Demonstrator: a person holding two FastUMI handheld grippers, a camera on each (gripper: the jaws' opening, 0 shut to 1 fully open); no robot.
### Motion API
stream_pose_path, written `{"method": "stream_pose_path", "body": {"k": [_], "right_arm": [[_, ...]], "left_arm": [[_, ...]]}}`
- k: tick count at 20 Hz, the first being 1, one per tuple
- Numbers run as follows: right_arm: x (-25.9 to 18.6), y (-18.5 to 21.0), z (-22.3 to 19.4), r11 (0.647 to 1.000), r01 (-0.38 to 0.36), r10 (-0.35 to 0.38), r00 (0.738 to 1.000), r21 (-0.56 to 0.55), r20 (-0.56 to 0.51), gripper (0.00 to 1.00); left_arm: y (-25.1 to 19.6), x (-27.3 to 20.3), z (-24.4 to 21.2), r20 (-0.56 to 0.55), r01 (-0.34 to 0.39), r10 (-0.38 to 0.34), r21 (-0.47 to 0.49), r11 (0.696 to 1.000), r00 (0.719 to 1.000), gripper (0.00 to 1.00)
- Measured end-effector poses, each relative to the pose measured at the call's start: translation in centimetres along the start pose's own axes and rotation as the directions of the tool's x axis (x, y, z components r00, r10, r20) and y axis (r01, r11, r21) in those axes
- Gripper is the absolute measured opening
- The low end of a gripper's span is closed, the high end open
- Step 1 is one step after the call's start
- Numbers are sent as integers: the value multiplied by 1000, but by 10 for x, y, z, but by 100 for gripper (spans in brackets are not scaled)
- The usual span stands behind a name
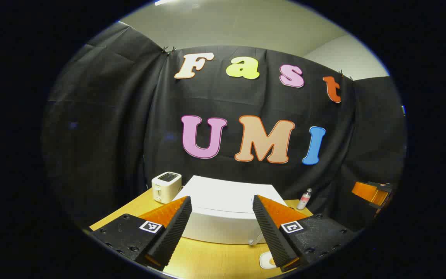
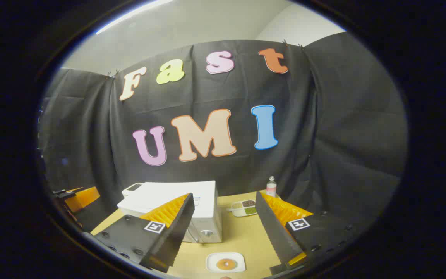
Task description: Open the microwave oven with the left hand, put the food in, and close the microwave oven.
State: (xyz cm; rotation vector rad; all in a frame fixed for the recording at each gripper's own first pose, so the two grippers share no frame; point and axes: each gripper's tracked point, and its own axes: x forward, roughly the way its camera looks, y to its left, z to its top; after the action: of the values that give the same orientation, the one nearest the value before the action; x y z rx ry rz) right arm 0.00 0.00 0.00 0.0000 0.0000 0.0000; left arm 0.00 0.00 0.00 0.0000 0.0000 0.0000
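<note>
The white microwave (image 1: 223,209) stands on the wooden table straight ahead of my left gripper (image 1: 221,198), its door shut. That gripper is open and empty, hovering short of the oven's front. In the right gripper view the microwave (image 2: 176,203) sits to the left, with a knob low on its front panel. A small white plate with a round brown piece of food (image 2: 226,263) lies on the table just below my right gripper (image 2: 225,194), which is open and holds nothing. The plate's edge (image 1: 266,260) peeks out beside the left gripper's right finger.
A white toaster (image 1: 166,186) stands left of the microwave. A small bottle (image 2: 271,186) and a divided dish of foods (image 2: 243,207) sit at the back right. The other gripper shows far off at the right edge (image 1: 372,192) and left edge (image 2: 78,197).
</note>
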Motion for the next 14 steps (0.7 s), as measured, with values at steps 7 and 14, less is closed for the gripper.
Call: {"method": "stream_pose_path", "body": {"k": [7,14], "right_arm": [[5,-13,-10,999,42,-41,999,4,-32,92],[2,-18,-18,998,68,-69,997,-11,-47,92]], "left_arm": [[13,5,-10,-41,-63,64,26,998,997,96],[14,7,-9,-44,-53,56,61,997,997,96]]}}
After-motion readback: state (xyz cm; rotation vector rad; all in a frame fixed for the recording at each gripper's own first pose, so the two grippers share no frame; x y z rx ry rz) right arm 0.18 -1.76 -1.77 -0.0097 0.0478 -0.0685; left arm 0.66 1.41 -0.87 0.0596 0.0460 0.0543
